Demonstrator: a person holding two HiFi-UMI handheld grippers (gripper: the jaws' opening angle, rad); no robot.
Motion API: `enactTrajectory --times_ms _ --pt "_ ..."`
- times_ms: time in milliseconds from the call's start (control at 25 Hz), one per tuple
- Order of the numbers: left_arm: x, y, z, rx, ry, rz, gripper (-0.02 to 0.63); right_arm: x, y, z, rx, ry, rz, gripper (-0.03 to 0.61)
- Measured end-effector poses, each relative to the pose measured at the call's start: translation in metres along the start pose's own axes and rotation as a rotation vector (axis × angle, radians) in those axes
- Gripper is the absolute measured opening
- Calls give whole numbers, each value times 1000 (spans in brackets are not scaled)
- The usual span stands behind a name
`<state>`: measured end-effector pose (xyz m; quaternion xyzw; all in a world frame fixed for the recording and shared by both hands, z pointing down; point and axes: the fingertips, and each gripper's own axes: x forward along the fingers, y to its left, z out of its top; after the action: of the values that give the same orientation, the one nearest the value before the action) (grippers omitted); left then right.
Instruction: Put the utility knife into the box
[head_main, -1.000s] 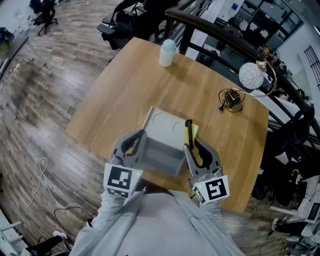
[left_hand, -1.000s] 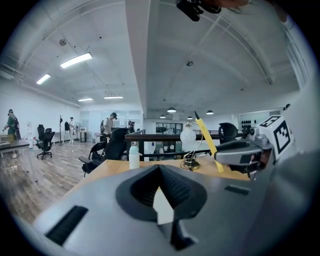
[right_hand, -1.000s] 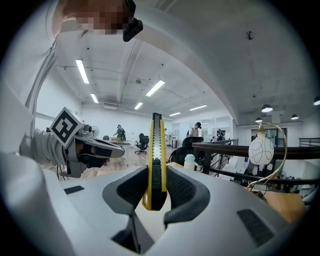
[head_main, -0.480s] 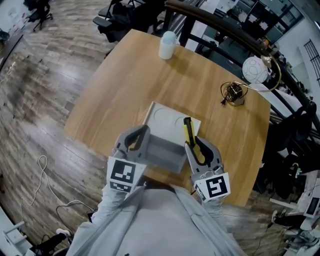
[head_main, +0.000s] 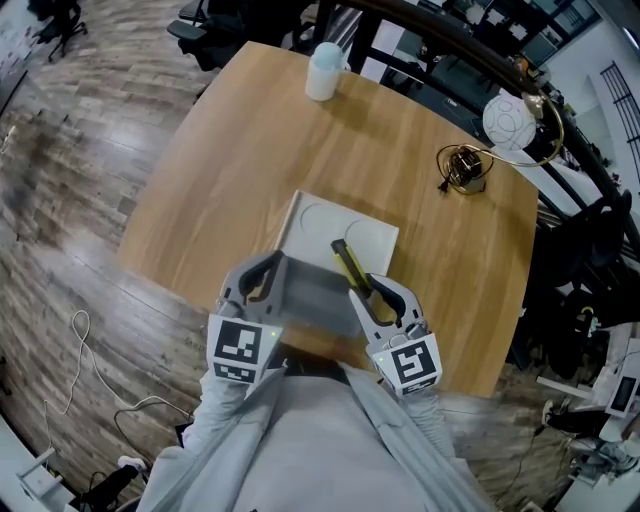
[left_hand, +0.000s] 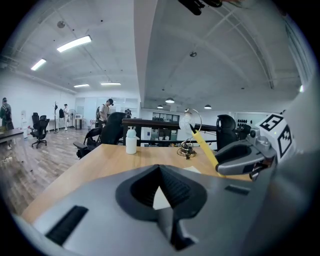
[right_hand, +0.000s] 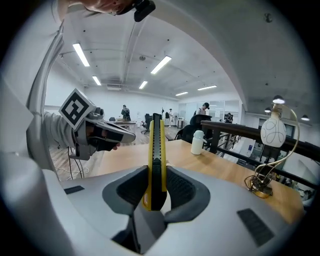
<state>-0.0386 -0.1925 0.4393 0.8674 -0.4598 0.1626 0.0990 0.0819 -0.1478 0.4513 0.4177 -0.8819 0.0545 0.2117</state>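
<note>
The head view looks steeply down from above the light wooden table's near edge. Both gripper views sit low at that edge, close behind their jaws, facing across it. All three share the white plastic bottle at the far edge.

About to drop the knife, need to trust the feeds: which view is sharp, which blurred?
Right gripper view: yellow utility knife sharp in the right tool, edges bowed by fisheye. Head view: white open box smeared at its near wall. Left gripper view: left tool soft, corners black.
</note>
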Motion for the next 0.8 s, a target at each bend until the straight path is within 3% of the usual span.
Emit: enactTrajectory --times_ms 320,800 --pt "-3 -3 -13 -13 21 -8 18 17 25 -38 -42 120 73 124" --pt "-3 1 -31 -35 45 4 18 54 54 -88 -202 331 183 124"
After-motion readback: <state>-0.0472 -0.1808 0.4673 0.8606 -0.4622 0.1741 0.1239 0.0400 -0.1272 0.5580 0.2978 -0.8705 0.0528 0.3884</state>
